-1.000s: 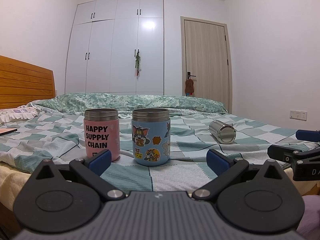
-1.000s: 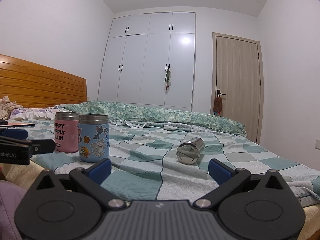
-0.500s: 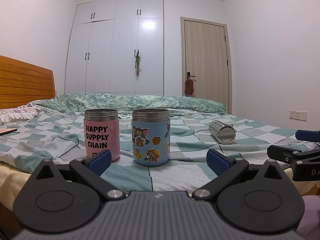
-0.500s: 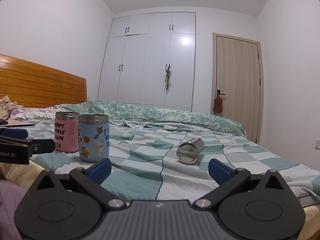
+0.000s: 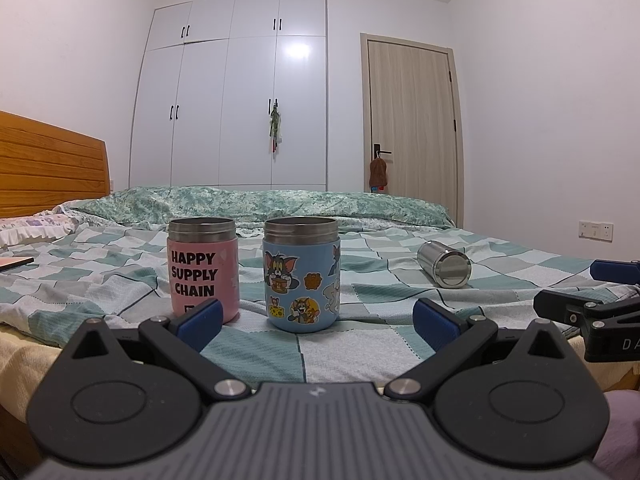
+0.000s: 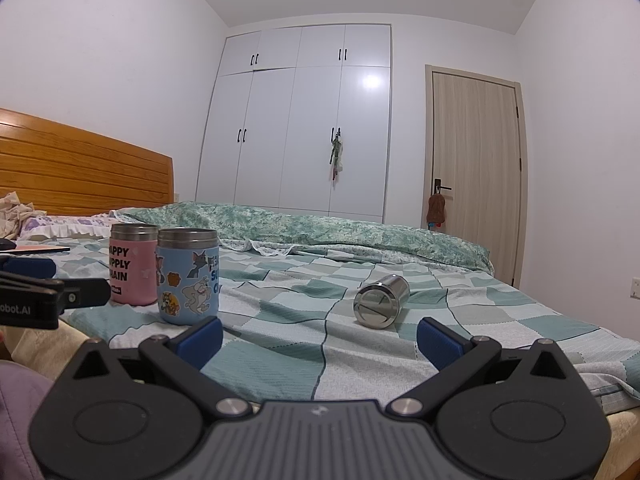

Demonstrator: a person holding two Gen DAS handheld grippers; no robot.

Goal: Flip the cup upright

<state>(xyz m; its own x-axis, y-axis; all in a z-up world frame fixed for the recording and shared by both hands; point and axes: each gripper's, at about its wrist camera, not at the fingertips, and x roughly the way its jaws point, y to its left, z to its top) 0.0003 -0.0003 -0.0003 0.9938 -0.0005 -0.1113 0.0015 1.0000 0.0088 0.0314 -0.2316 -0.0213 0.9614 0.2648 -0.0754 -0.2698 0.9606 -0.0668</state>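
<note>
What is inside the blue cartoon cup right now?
Nothing can be confirmed: both views see the blue cup side-on, showing only its open steel rim. The interior is hidden by its own wall.

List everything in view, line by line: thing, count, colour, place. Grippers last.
steel cup: 1, silver, on its side on the bed, right of the others
blue cup: 1, cartoon stickers, upright
pink cup: 1, "HAPPY SUPPLY CHAIN", upright, left of blue
bedspread: 1, green-white check
headboard: 1, wooden, left
wardrobe: 1, white, far wall
door: 1, light wood
left gripper: black, blue pads, open
right gripper: same, open
</note>
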